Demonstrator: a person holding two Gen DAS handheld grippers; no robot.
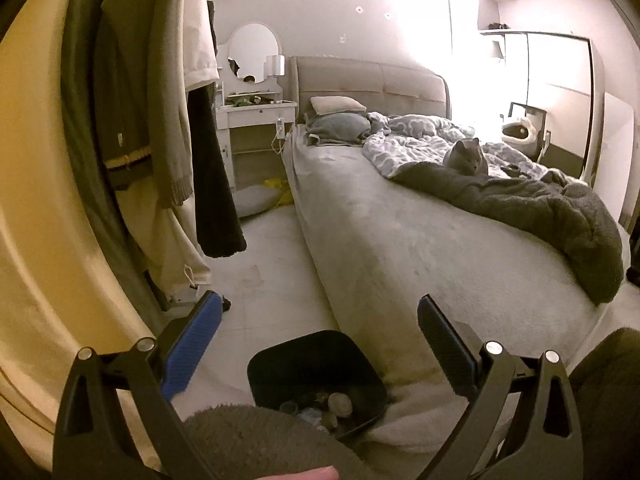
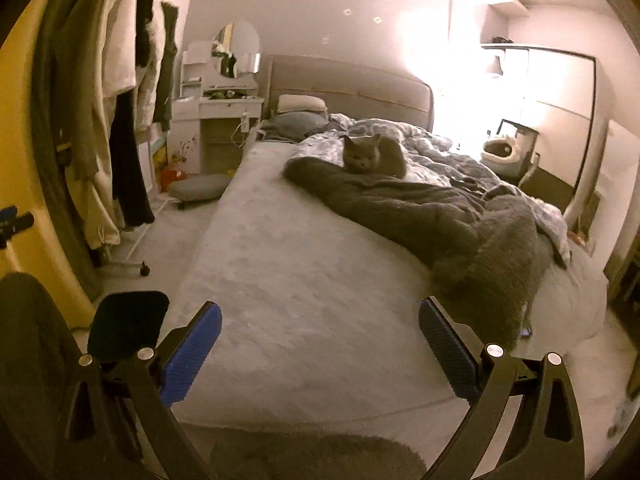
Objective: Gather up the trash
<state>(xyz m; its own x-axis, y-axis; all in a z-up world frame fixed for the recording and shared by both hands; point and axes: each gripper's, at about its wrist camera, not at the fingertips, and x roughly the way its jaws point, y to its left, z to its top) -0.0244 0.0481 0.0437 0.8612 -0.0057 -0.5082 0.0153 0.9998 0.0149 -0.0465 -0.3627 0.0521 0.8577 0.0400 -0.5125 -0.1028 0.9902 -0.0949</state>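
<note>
A black trash bin (image 1: pixel 276 364) stands on the floor at the foot corner of the bed, with several pieces of rubbish (image 1: pixel 338 402) in its bottom. My left gripper (image 1: pixel 320 332) hovers above the bin, open and empty. The right wrist view shows the same bin (image 2: pixel 128 326) at lower left, partly behind the left finger. My right gripper (image 2: pixel 320 332) is open and empty over the foot of the bed (image 2: pixel 288 264). Small dark items (image 2: pixel 466 182) lie on the bedding far off; I cannot tell what they are.
A grey cat (image 2: pixel 370 156) sits on a dark blanket (image 2: pixel 432 216) on the bed. A clothes rack (image 1: pixel 168 120) full of garments stands at left on wheels (image 2: pixel 144 268). A white vanity (image 1: pixel 256 114) and floor cushion (image 1: pixel 256 200) lie beyond. A sleeve (image 1: pixel 256 436) fills the bottom edge.
</note>
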